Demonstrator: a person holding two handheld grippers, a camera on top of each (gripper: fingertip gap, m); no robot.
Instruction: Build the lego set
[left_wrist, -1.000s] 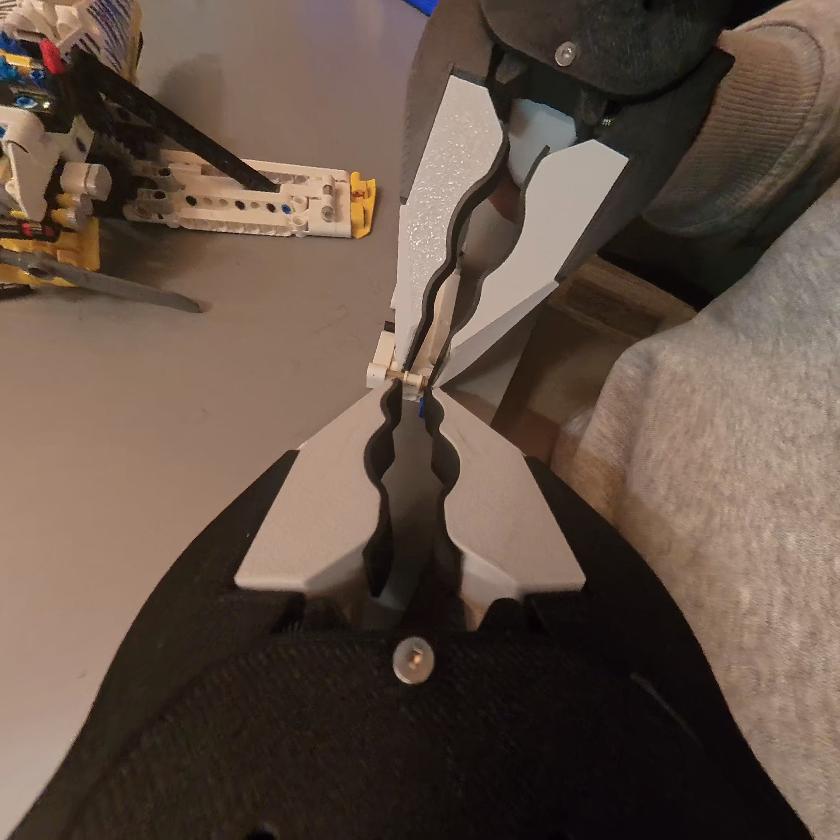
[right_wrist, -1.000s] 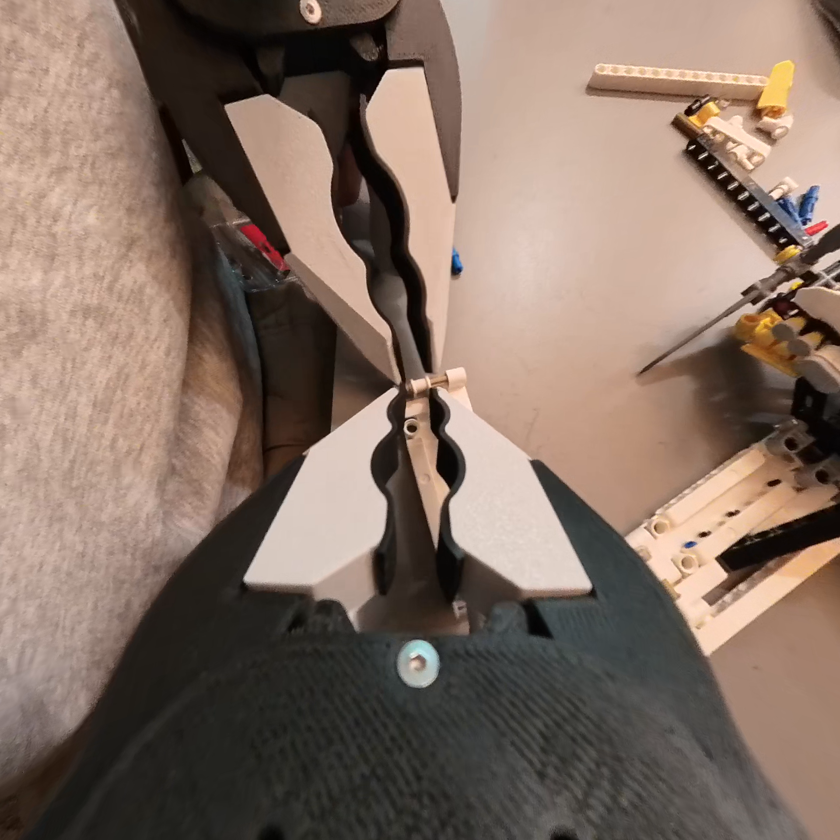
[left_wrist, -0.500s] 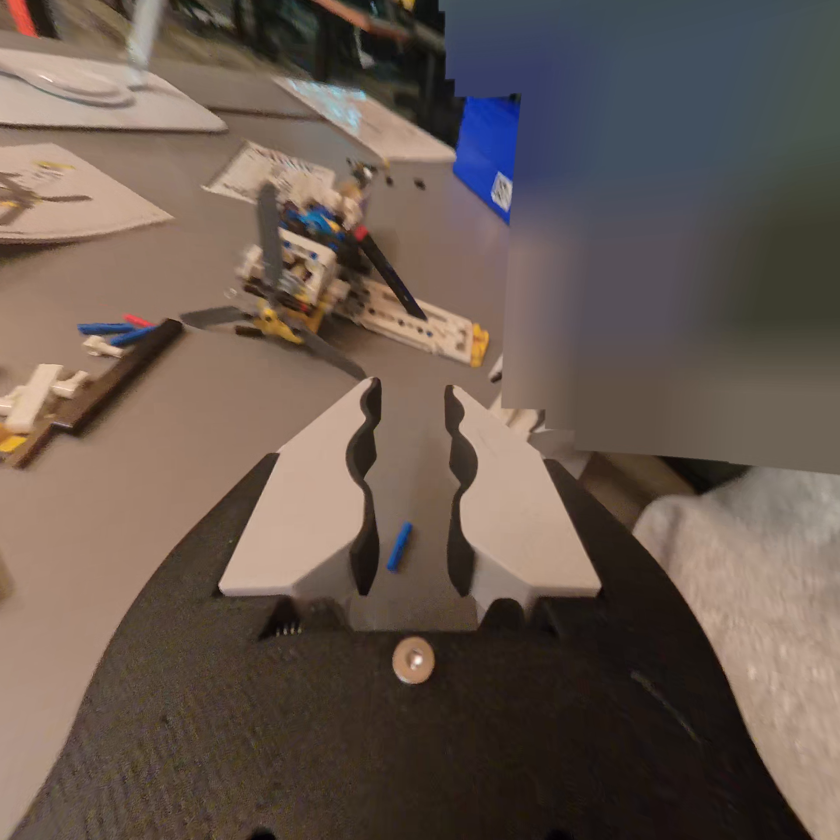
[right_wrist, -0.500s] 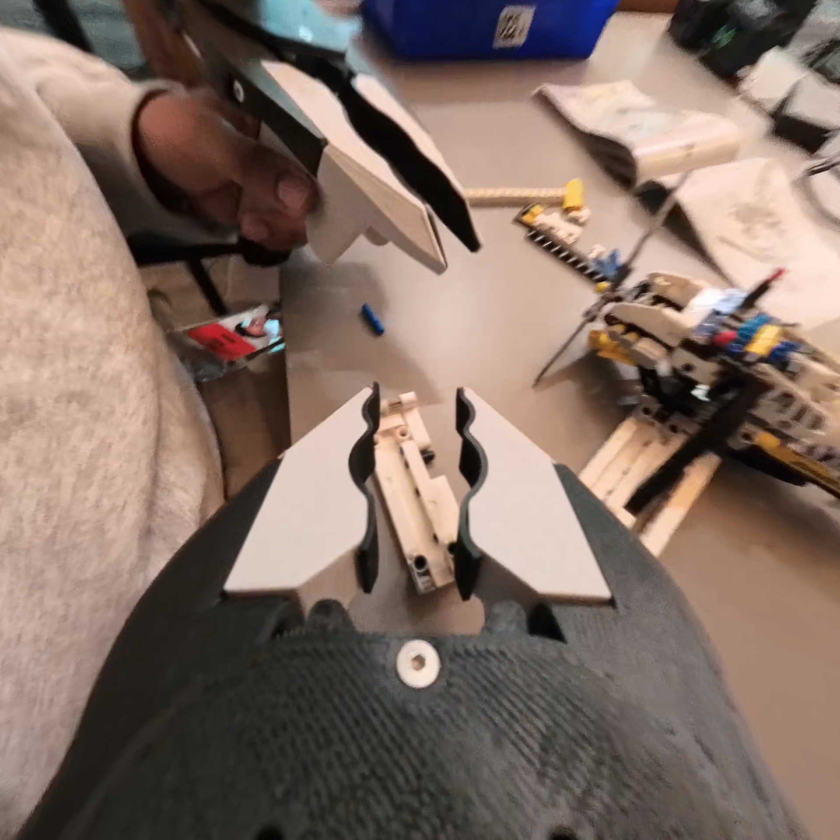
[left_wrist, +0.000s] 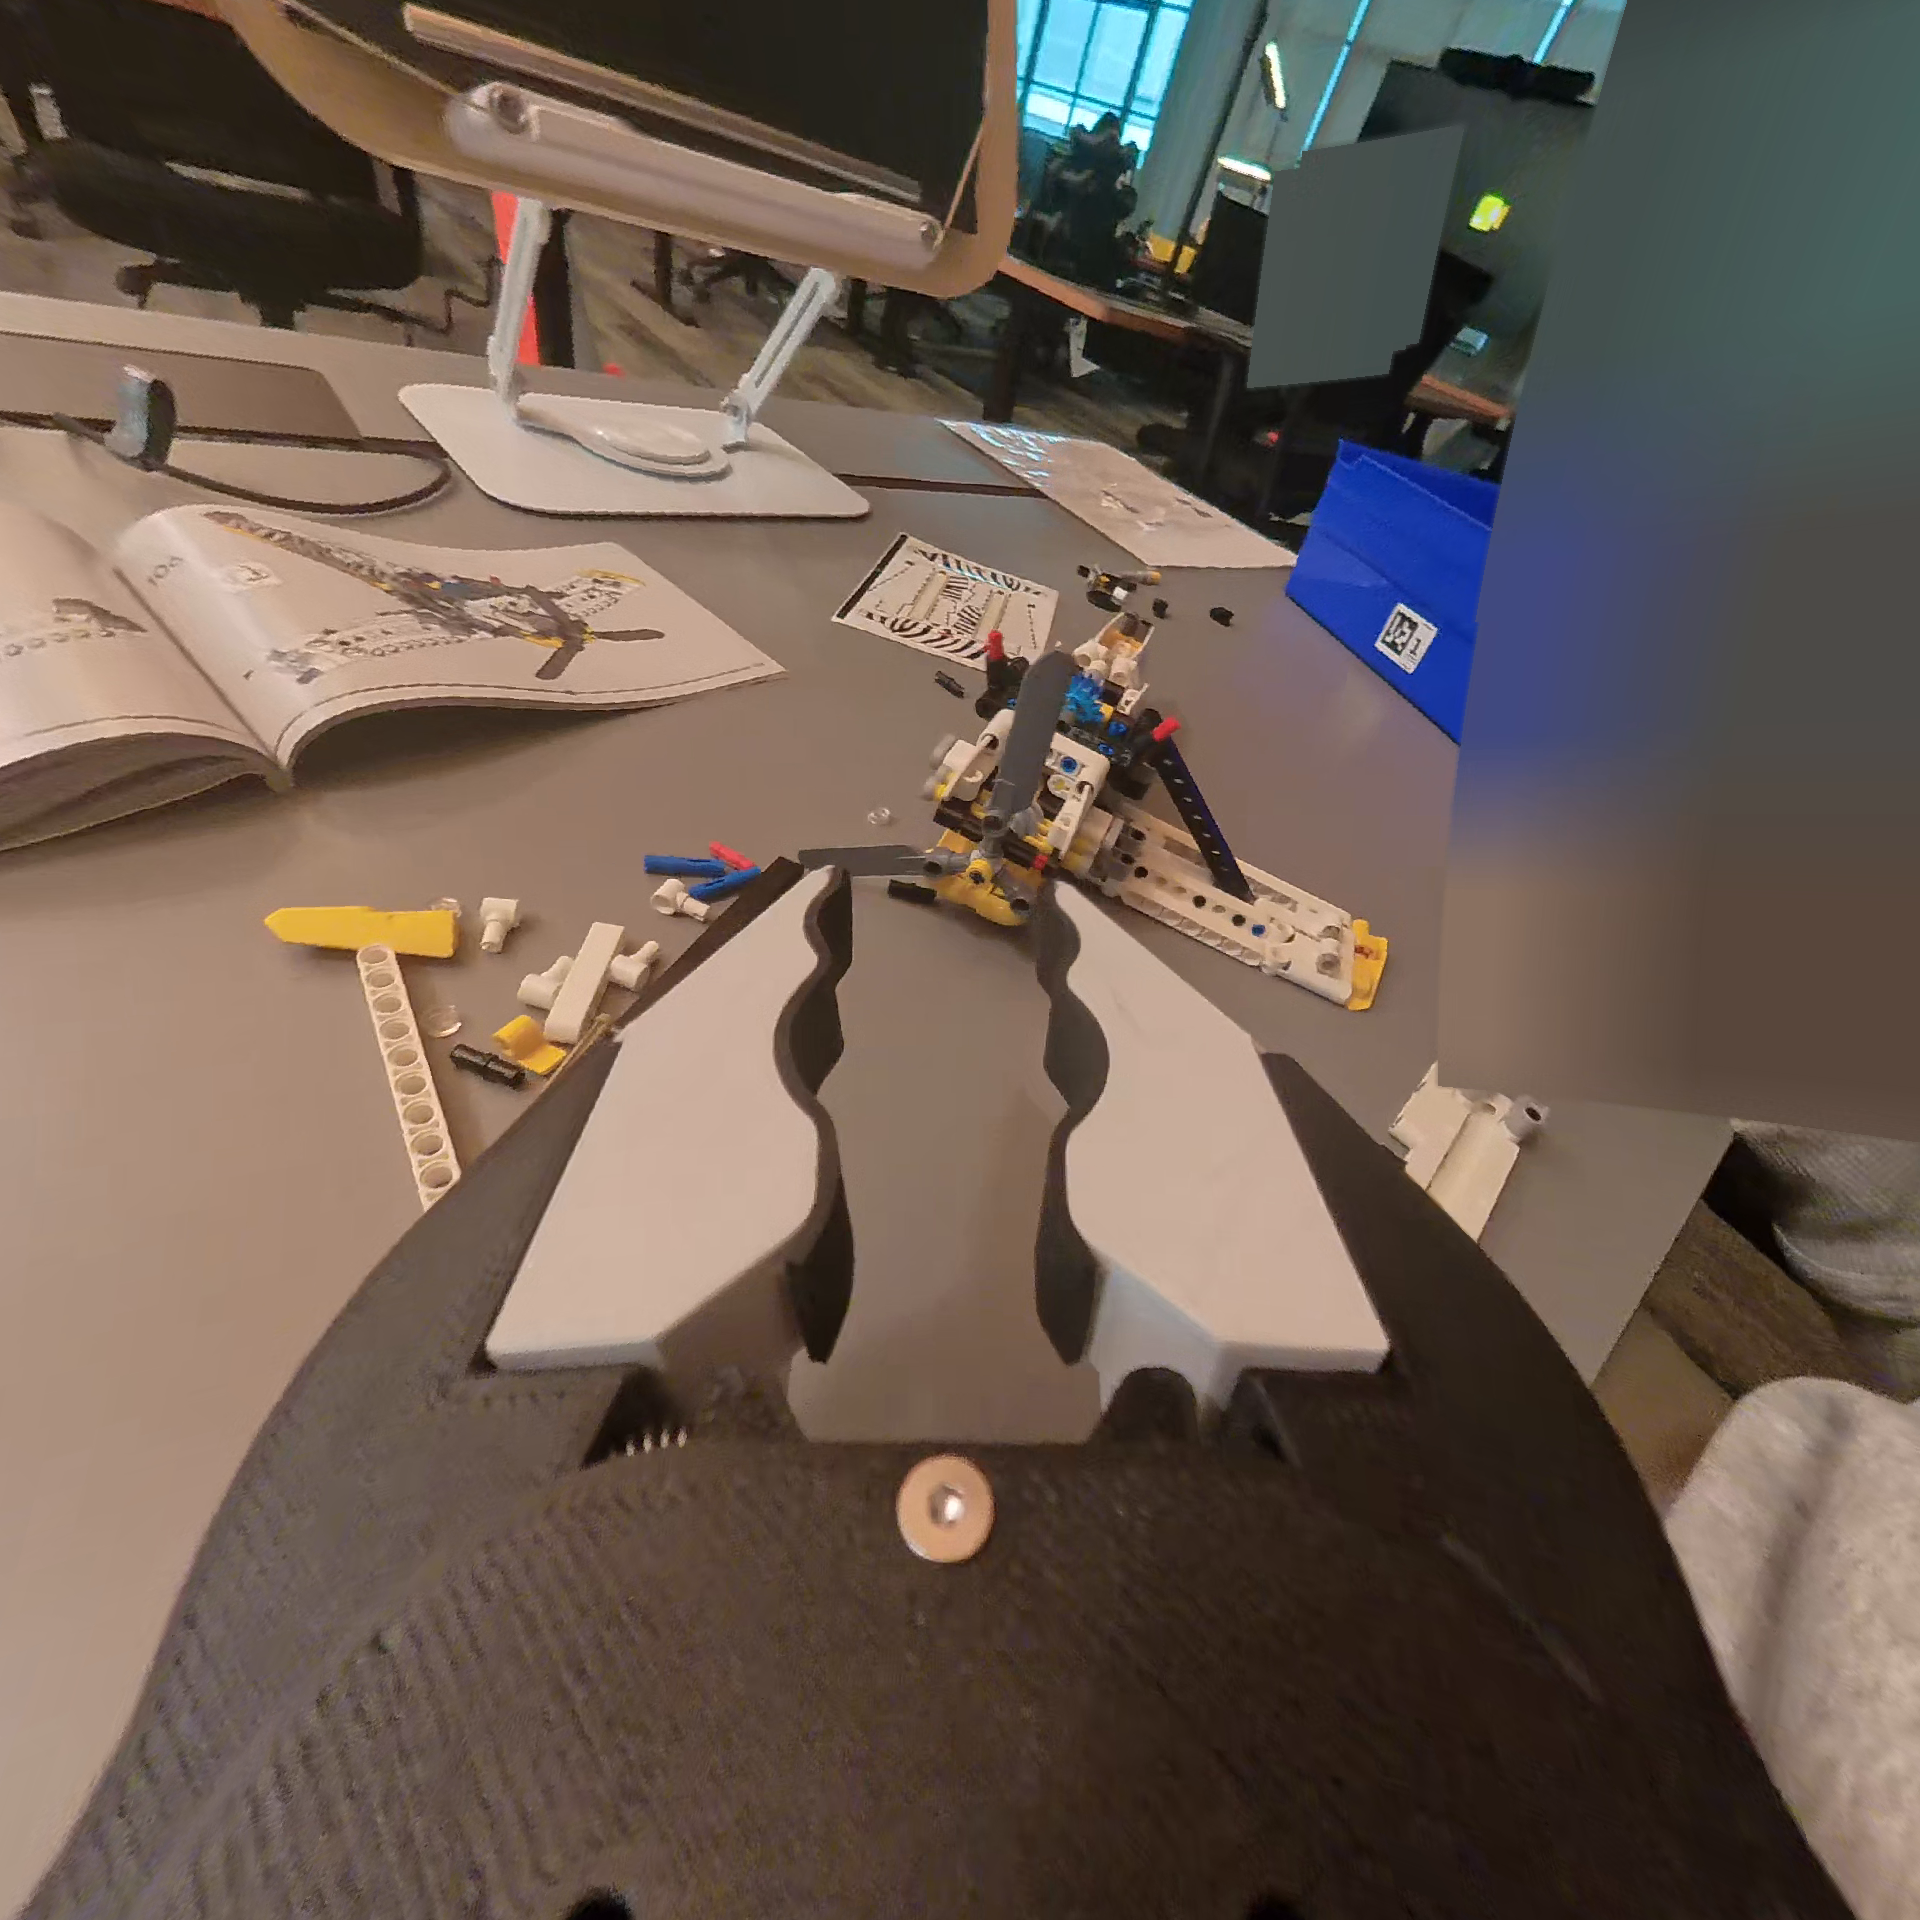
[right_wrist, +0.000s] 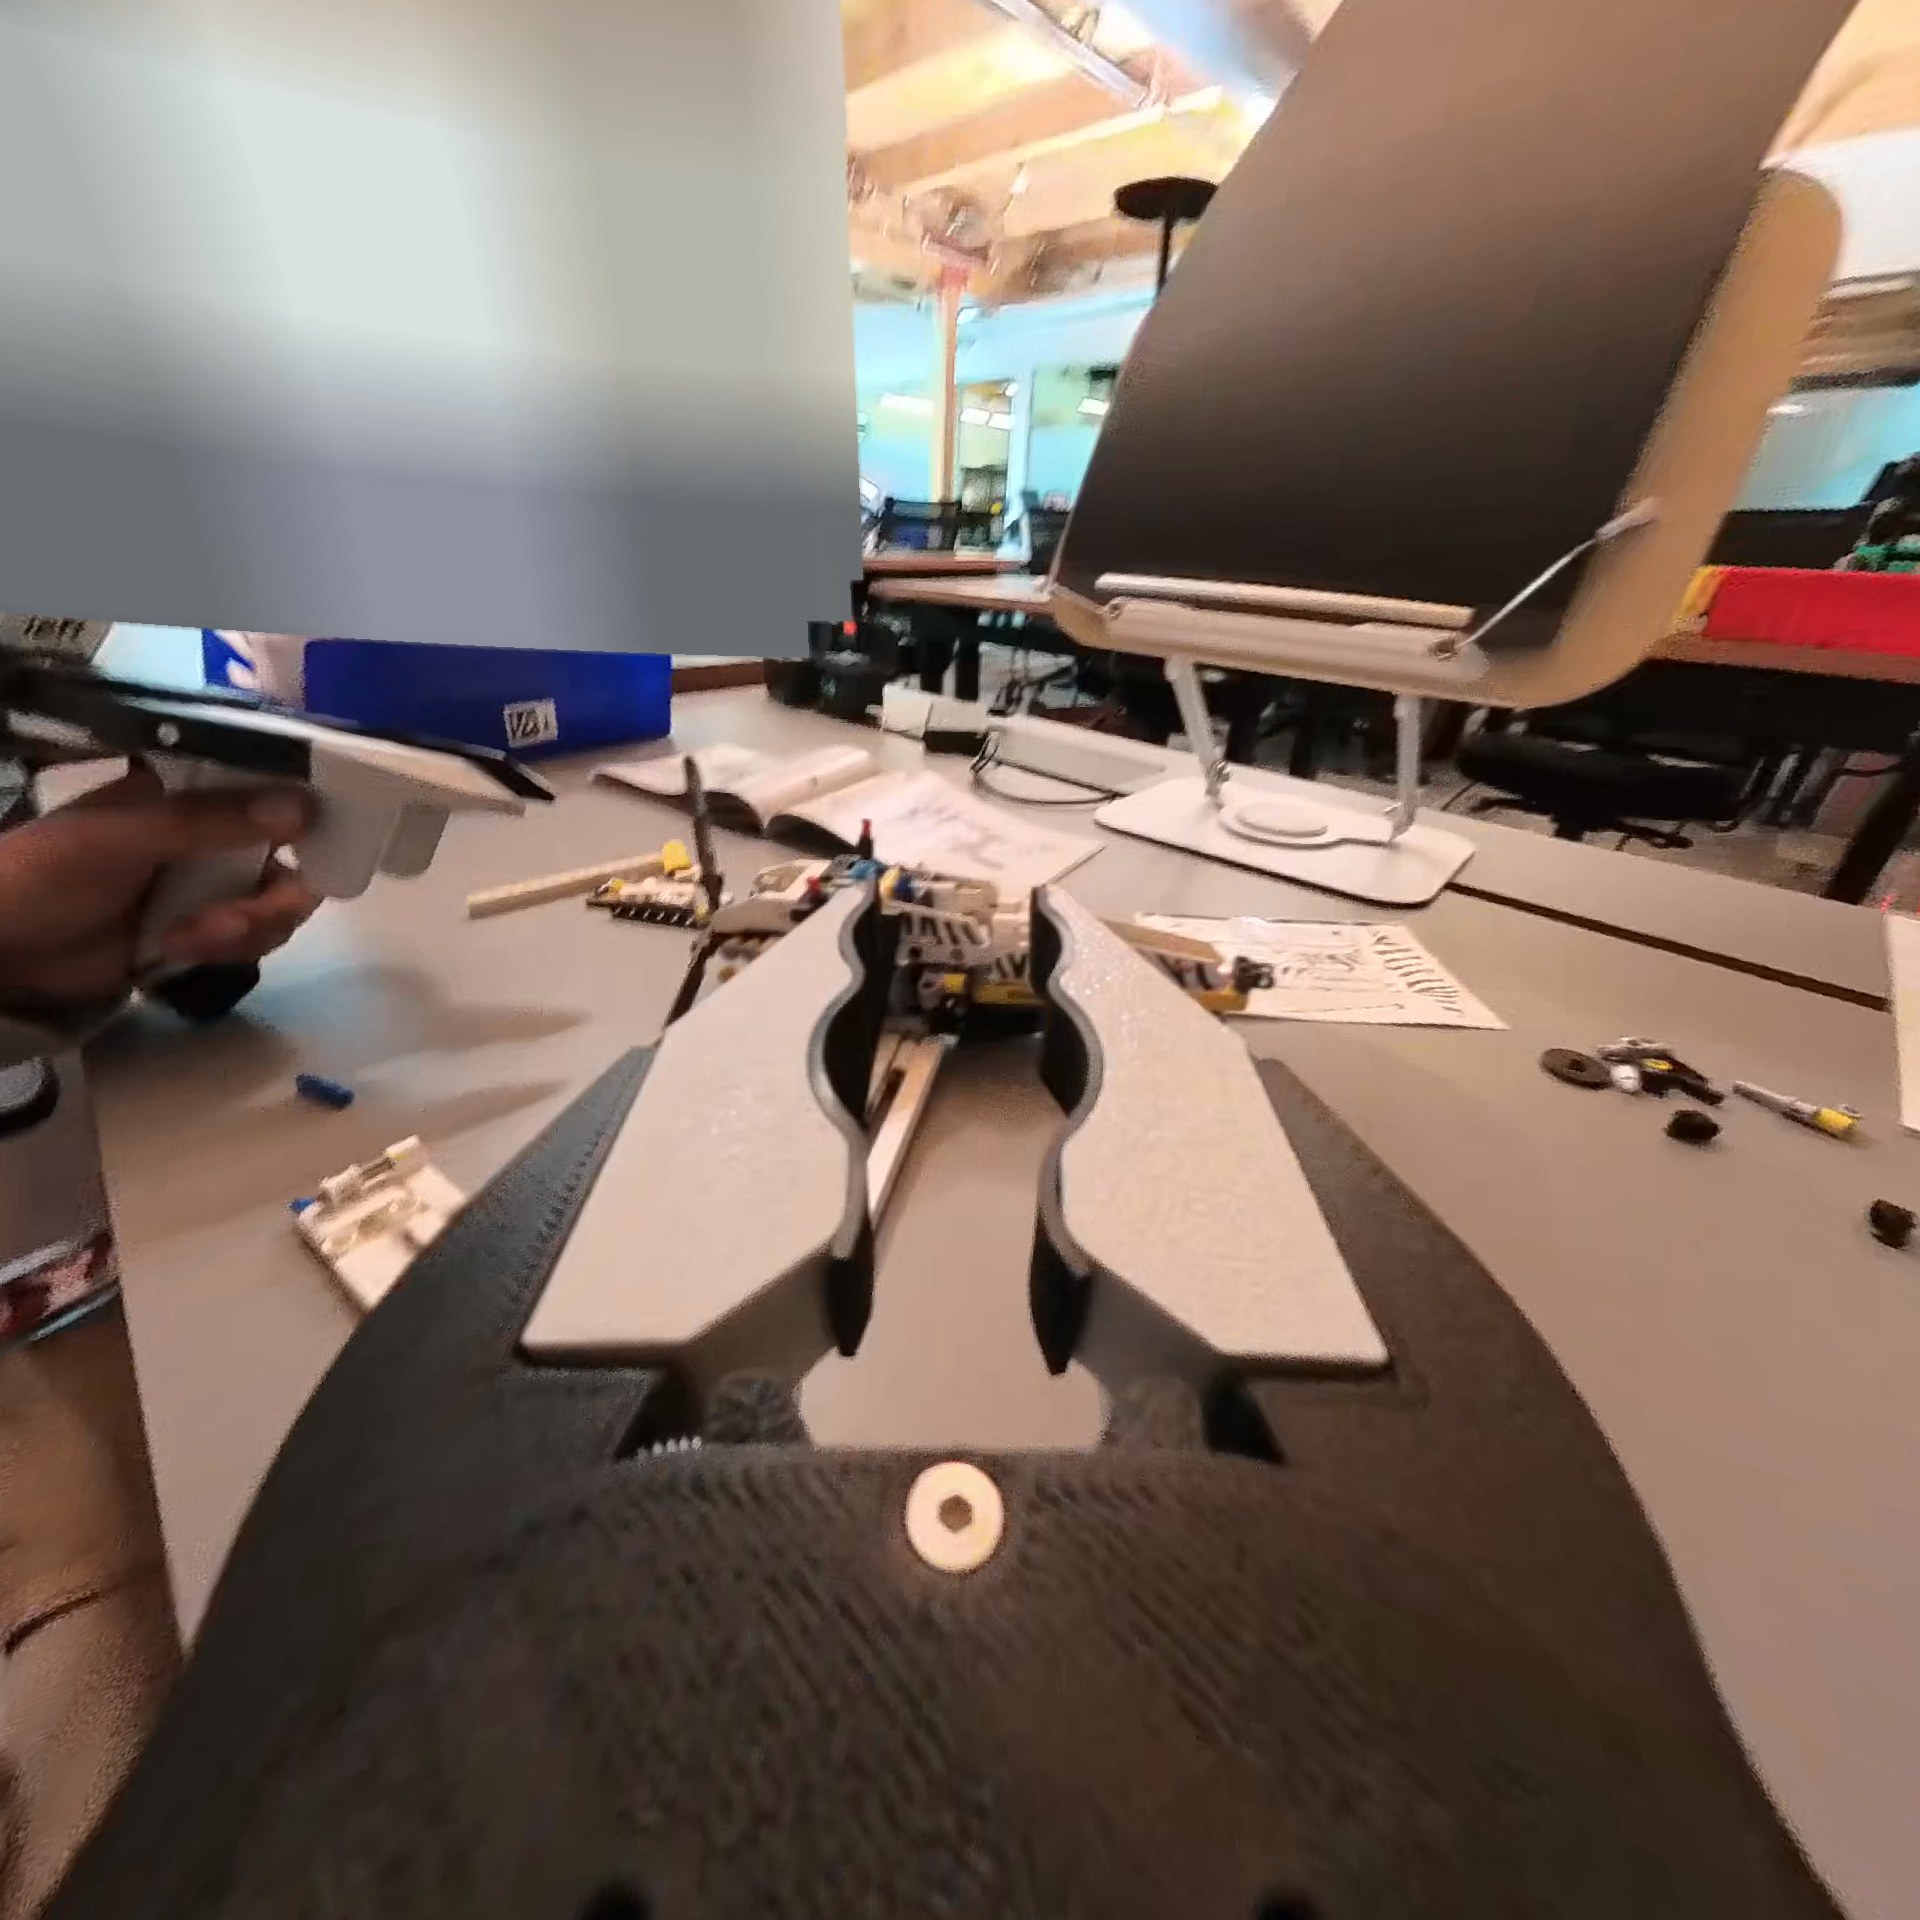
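Lego model mid-table, white subassembly at near edge; both tongs apart, empty

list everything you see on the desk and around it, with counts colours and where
plane model: 1, white, yellow and black, desk centre
white sub-assembly: 1, near desk edge
long white beam: 1, left
yellow fin: 1, by the beam's far end
blue pin: 1, loose
instruction booklet: 1, open, far left
sticker sheet: 1, black and white, behind model
blue bin: 1, far right
tablet stand: 1, silver, back
left gripper: open, empty
right gripper: open, empty
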